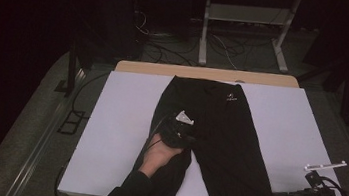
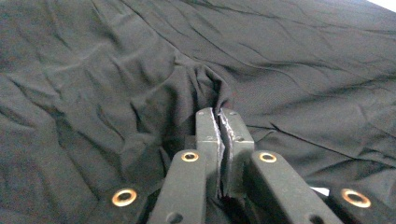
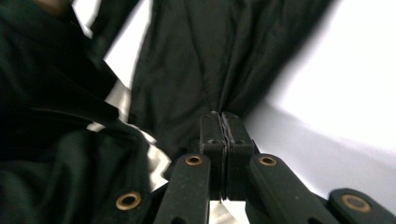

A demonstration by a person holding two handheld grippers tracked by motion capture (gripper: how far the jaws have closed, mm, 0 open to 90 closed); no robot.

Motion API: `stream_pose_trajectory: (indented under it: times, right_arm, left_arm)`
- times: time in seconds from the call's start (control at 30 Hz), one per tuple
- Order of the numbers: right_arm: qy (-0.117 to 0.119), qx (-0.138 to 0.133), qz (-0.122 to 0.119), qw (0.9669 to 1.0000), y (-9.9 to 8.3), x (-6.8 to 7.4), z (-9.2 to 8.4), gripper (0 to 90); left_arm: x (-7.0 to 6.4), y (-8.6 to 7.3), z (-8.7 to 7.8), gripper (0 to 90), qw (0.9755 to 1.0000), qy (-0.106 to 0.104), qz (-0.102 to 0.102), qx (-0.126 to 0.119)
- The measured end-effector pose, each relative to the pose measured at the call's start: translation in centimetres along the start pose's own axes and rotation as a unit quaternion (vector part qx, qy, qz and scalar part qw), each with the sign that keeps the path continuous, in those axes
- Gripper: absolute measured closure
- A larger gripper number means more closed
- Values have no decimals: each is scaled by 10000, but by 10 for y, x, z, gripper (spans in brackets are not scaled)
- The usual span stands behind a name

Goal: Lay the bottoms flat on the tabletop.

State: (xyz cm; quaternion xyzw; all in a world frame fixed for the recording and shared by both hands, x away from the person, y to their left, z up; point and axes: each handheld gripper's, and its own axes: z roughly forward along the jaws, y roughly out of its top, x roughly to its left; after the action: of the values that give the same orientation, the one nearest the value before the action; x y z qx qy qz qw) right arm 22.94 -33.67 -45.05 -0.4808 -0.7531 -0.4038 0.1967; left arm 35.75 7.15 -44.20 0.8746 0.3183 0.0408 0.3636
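trousers (image 1: 218, 133): 1 | grippers: 2, left gripper (image 1: 182, 131), right gripper (image 1: 279, 195) | table (image 1: 119, 121): 1

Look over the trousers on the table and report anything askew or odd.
The black trousers lie mostly flat on the white table, but not evenly: the left gripper pinches fabric near the crotch into a bunched ridge, and the right gripper grips one leg's hem at the table's near edge. No damage shows.
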Motion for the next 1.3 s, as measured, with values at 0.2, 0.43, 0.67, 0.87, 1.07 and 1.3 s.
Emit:
stream_pose_trajectory:
  times: [0.2,0.43,0.67,0.87,1.07,1.3]
  right_arm:
    - [317,-229,52,9992,4,2,-1,872]
    - [-88,-251,-150,9995,16,12,6,845]
    - [-890,-294,-357,9950,15,18,2,728]
    - [-968,-644,-765,9903,20,35,3,504]
    - [-844,-886,-1162,9857,34,58,11,239]
    - [-774,-1011,-1461,9810,48,77,38,0]
  left_arm:
    - [1,0,2,861,10000,-16,-59,-49]
    - [2,1,2,851,9999,-45,-84,-77]
    - [4,1,-3,823,9998,-83,-105,-133]
    - [7,2,-12,716,9991,-231,-186,-299]
    - [11,2,-25,517,9974,-300,-331,-557]
    - [16,-3,-45,323,9944,-365,-500,-857]
